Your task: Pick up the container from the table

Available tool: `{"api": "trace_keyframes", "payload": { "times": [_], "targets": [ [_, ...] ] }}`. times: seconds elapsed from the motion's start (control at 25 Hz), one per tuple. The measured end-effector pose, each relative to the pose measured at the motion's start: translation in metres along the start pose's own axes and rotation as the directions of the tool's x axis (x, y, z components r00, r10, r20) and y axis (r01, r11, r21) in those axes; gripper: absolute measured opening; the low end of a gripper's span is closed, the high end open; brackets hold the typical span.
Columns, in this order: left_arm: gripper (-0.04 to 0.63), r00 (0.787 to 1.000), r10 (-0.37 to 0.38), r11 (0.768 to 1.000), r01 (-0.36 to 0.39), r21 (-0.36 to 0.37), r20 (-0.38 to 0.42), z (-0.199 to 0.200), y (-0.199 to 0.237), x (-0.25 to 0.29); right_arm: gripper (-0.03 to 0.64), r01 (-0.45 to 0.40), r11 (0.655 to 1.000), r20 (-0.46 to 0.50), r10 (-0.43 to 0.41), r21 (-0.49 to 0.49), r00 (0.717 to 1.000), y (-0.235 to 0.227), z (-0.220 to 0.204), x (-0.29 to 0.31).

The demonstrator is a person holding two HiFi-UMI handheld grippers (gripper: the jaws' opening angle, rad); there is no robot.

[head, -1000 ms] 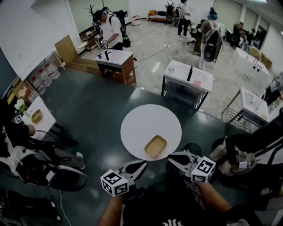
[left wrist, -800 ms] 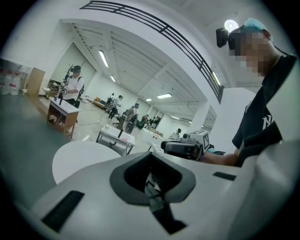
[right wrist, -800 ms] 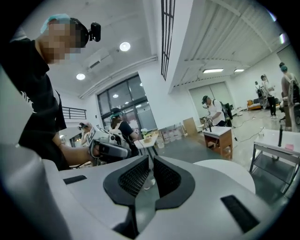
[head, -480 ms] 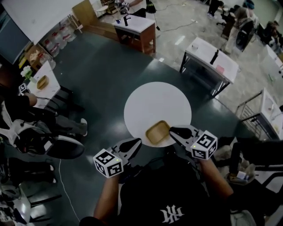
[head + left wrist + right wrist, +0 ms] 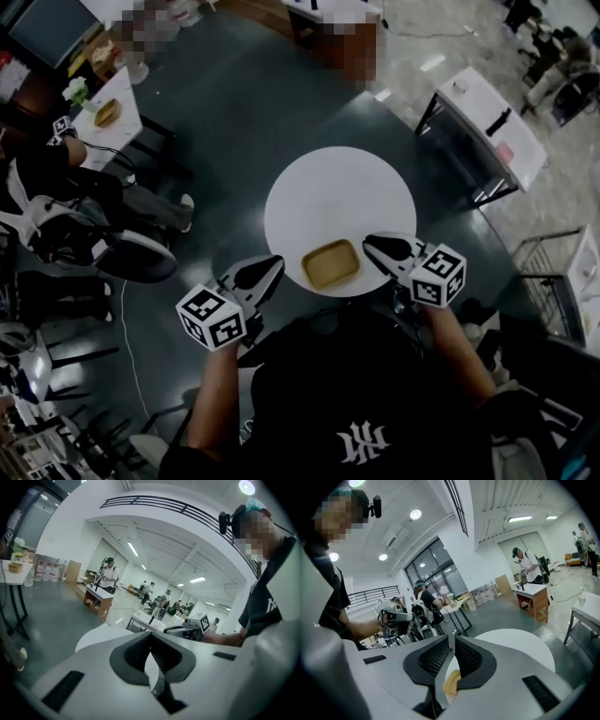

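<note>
Both grippers, left gripper (image 5: pixel 270 268) and right gripper (image 5: pixel 373 244), sit either side of the shallow tan rectangular container (image 5: pixel 330 264) at the round white table's (image 5: pixel 337 183) near edge, jaws together and empty: an approach, I judge, so one pair must part next to take its rim.

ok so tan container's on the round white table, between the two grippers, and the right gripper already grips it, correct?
Not gripped: the right gripper view shows the right gripper shut on nothing, the container lying free on the table. Rest stands.
</note>
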State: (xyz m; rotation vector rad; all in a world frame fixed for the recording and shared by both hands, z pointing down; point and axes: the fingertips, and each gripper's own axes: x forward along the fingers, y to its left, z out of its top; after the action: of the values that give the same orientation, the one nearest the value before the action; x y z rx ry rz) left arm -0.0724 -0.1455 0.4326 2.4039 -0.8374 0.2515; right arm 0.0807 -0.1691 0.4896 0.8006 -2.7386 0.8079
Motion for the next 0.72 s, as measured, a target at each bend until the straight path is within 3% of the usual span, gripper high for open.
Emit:
{"api": "trace_keyframes", "payload": {
  "times": [0.28,0.72],
  "targets": [
    [0.005,0.990,0.134,0.990,-0.135,-0.036,-0.036,-0.020,0.016,0.019,0.048,-0.075,0.996,-0.080,0.079,0.050,0.994,-0.038,-0.024,0.011],
    [0.005,0.968,0.209,0.940,-0.238,-0.242,-0.141,-0.105,0.065,0.041,0.076,-0.072,0.986,-0.192,0.100,0.149,0.976,-0.079,-0.080,0.041]
  ]
}}
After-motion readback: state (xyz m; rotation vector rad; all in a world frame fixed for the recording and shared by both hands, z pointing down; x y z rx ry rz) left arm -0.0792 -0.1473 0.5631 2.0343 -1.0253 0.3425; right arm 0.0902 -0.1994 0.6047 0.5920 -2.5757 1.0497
